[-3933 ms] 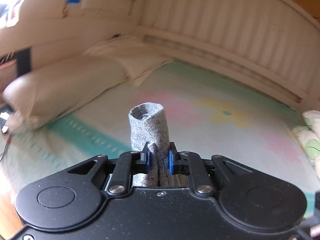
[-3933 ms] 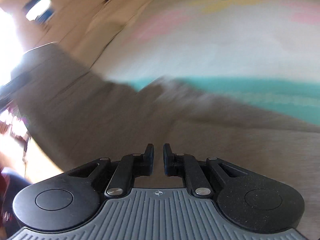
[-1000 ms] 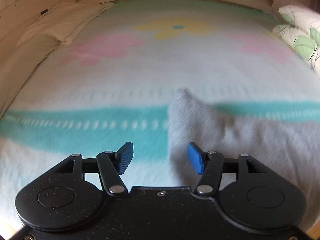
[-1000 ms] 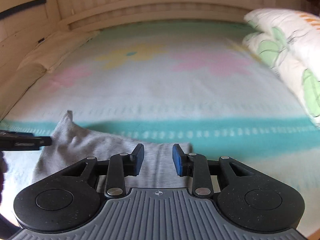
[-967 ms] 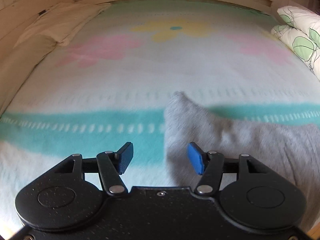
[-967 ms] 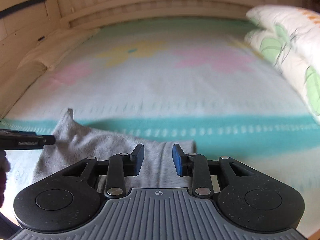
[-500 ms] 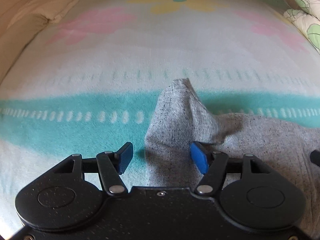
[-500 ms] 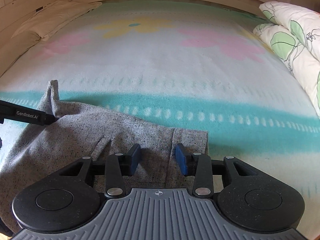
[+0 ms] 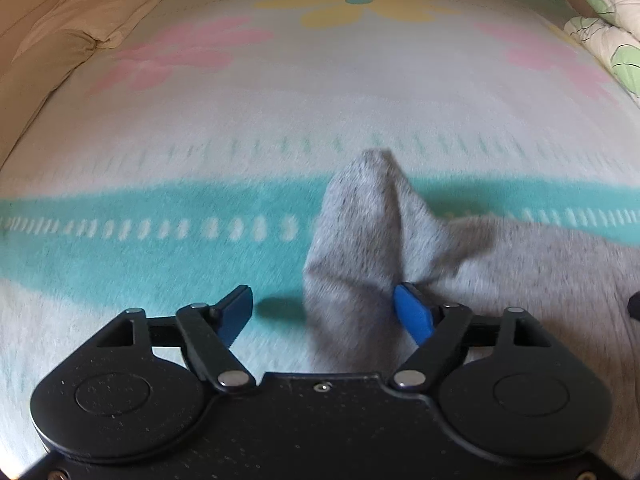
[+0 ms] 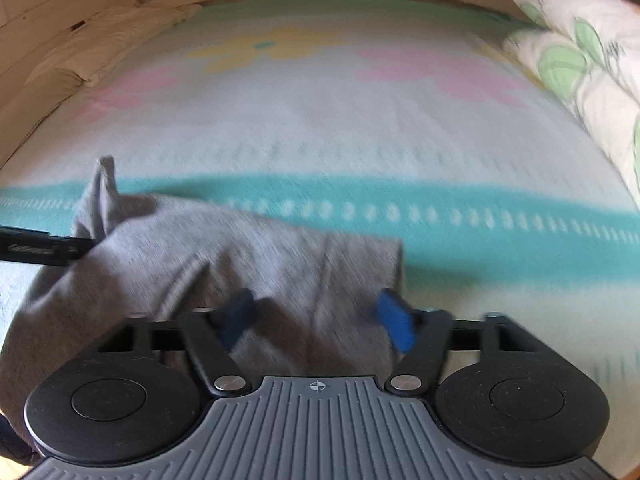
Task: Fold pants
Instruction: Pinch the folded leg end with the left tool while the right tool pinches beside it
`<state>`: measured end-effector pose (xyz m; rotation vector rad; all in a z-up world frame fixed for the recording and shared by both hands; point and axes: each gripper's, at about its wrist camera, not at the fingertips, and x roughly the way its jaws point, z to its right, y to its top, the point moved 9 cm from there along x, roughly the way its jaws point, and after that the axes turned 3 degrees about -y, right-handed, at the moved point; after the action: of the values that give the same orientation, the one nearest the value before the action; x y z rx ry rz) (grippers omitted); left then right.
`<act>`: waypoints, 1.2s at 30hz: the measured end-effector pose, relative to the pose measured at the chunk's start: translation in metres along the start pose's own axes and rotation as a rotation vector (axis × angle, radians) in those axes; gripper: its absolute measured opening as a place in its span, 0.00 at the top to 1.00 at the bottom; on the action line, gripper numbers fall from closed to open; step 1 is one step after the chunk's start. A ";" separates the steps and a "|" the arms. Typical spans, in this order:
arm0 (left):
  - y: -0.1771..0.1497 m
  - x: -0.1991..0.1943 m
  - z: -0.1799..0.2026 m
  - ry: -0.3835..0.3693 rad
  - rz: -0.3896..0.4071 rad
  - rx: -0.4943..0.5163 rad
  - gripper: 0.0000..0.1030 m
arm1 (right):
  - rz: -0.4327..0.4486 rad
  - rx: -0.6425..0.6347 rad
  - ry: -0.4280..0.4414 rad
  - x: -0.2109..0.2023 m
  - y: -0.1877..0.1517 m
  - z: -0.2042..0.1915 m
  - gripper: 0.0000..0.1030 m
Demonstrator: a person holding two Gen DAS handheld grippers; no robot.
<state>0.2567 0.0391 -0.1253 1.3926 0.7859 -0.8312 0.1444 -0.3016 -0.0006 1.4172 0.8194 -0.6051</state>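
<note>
The grey pants (image 9: 360, 236) lie on the flowered blanket (image 9: 280, 100), with one corner standing up in a peak. My left gripper (image 9: 324, 314) hangs low over that corner, its jaws opening wide. The cloth rises between them and leans on the right blue pad (image 9: 412, 316) without being pinched. In the right wrist view the pants (image 10: 240, 248) spread left from a folded edge. My right gripper (image 10: 316, 318) straddles that edge, its jaws opening, with loose cloth between the pads. A finger of the left gripper (image 10: 36, 250) shows at the left edge.
A beige pillow (image 9: 68, 20) lies along the bed's left side, against the wooden wall. Leaf-print pillows (image 10: 580, 64) are stacked at the right. A teal stripe (image 10: 480, 216) crosses the blanket just beyond the pants. Farther on the blanket bears only its flower print.
Both grippers have sunk toward the bed and spread their jaws much wider. The left gripper, shut on a roll of grey cloth seconds ago, has let go. The pants now rest on the blanket.
</note>
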 end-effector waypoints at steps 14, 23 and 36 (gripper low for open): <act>-0.054 -0.036 -0.004 -0.004 0.014 0.078 0.08 | -0.068 0.152 0.126 -0.005 -0.025 0.010 0.24; -0.050 -0.016 -0.012 -0.103 -0.034 -0.058 0.00 | -0.057 0.140 0.179 -0.003 -0.025 0.007 0.36; -0.044 -0.037 0.012 -0.238 0.028 -0.022 0.85 | 0.066 0.014 0.154 -0.046 -0.005 -0.013 0.80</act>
<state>0.1996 0.0287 -0.1151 1.2546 0.5893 -0.9442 0.1114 -0.2942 0.0335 1.5113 0.8879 -0.4561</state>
